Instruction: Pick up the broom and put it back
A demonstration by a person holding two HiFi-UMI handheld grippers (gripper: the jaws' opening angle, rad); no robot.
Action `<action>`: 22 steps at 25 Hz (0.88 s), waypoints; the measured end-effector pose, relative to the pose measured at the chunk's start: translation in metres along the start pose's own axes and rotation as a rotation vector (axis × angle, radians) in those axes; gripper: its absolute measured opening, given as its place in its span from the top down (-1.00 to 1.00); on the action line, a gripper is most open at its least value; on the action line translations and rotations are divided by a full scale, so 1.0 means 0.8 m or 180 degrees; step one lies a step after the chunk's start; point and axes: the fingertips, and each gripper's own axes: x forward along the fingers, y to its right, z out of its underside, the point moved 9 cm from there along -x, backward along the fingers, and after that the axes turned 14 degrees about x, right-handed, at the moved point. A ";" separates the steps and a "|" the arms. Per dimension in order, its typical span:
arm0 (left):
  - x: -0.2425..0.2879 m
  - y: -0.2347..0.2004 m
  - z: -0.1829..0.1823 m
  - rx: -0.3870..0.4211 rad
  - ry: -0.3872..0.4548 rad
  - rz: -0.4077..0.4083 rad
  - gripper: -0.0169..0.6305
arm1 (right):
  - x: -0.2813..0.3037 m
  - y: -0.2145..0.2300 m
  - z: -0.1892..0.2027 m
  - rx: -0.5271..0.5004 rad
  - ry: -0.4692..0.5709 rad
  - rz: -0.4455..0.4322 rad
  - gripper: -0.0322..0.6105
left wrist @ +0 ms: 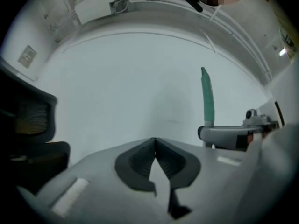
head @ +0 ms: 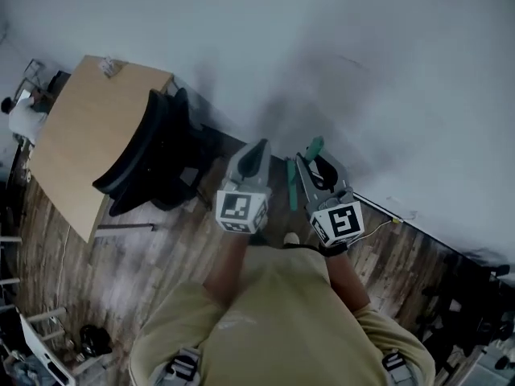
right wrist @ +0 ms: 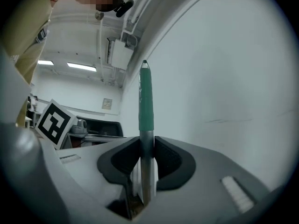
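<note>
Room: pale, bare wall (head: pixel 362 55) straight ahead, meeting a dark wood-plank floor (head: pixel 137 256). The wall fills most of both gripper views. A light-wood counter (head: pixel 88 135) stands off to the left, with a black office chair (head: pixel 149 155) right at its edge. Small clutter lies on the floor at lower left, too dim to identify. Strip lights (right wrist: pixel 81 66) show on the ceiling in the right gripper view, with a pale box mounted high where the wall meets the ceiling.

Person in a yellowish shirt (head: pixel 282 312) holds both tools out toward the wall, side by side and near each other.

Right claw (right wrist: pixel 147 141) – closed on the broom (right wrist: pixel 146 97). The pads press a bare metal shaft from both sides. The shaft runs upright through the jaws, and its green grip rises above them to a pointed tip. Seen from the head (head: pixel 315 147), only the green end shows clearly, poking up past the right claw (head: pixel 314 161) close to the wall. The broom head is not made out in any view.

Left claw (left wrist: pixel 155 141) – jaws shut, tips meeting, nothing between them. It sits just left of the broom, apart from it (head: pixel 257 147). Its own view catches the green handle (left wrist: pixel 207 97) upright at the right, clamped in the other tool, and the chair at the far left edge.
</note>
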 end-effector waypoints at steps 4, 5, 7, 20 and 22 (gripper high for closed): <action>-0.120 -0.012 0.011 -0.0049 -0.0224 -0.0955 0.94 | 0.026 -0.046 0.022 0.0024 -0.0286 -0.0816 0.62; -0.153 -0.015 0.012 -0.0061 -0.0280 -0.1142 0.94 | 0.032 -0.062 0.028 0.0058 -0.0379 -0.0945 0.62; -0.220 -0.027 0.014 -0.0098 -0.0358 -0.1499 0.94 | 0.046 -0.103 0.040 0.0121 -0.0516 -0.1192 0.62; -0.650 -0.110 0.003 -0.0040 -0.0362 -0.3264 0.94 | 0.082 -0.542 0.118 -0.0140 -0.0828 -0.3086 0.62; -0.722 -0.123 0.004 -0.0041 -0.0377 -0.3459 0.94 | 0.080 -0.617 0.136 -0.0121 -0.0862 -0.3287 0.62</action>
